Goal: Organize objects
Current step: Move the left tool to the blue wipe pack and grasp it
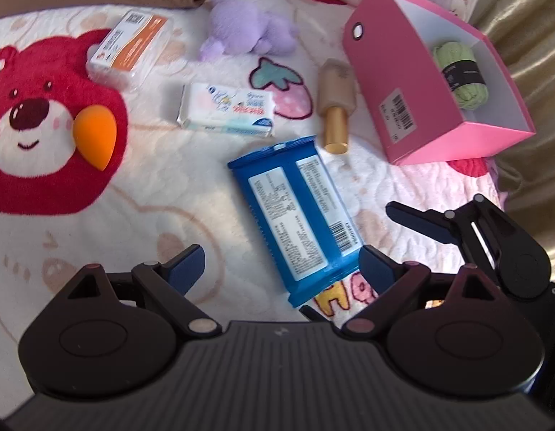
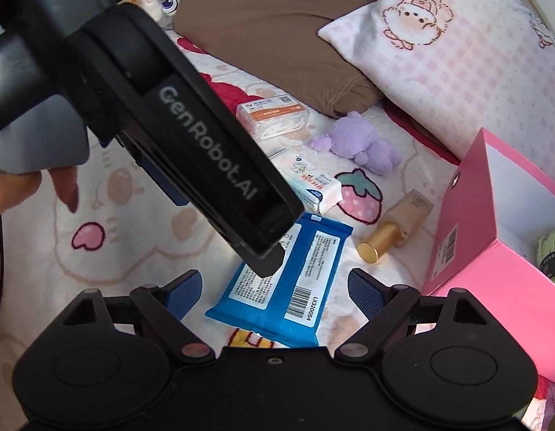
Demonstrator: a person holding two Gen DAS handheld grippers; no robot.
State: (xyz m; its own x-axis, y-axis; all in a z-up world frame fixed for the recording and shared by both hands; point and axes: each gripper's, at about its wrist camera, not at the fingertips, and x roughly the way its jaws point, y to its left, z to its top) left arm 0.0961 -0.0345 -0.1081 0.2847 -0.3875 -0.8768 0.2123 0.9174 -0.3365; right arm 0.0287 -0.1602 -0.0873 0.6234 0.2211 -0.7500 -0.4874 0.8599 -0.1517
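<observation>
The work surface is a quilted bedspread (image 1: 141, 186) printed with a red bear. Read from left to right in the left wrist view, the loose items are: an orange makeup sponge (image 1: 95, 136) on the bear's face, a clear floss-pick box (image 1: 128, 48), a white tissue pack (image 1: 227, 111), a purple plush toy (image 1: 247, 30), a blue wipes pack (image 1: 299, 219), a foundation bottle (image 1: 336, 107) with a gold cap, and an open pink box (image 1: 421, 82) holding one skein of green yarn (image 1: 461, 75).

Left gripper (image 1: 281, 265): jaws wide, nothing between the pads. The blue wipes pack lies just ahead of it, its near corner reaching in between the fingertips toward the right-hand pad. The pack's long axis runs diagonally, from far-left to near-right, so it does not sit square to the jaw line.

Right gripper (image 2: 274, 287): jaws wide, nothing gripped. In its view the same pack lies directly between and ahead of the fingertips, its long axis tilted a little right of the pointing line. The left gripper's body crosses above the pack's far end.

Judgement: both grippers are close to the pack; the right one is better centred on it. The pink box lies to the right of the pack, nearer the right gripper.
</observation>
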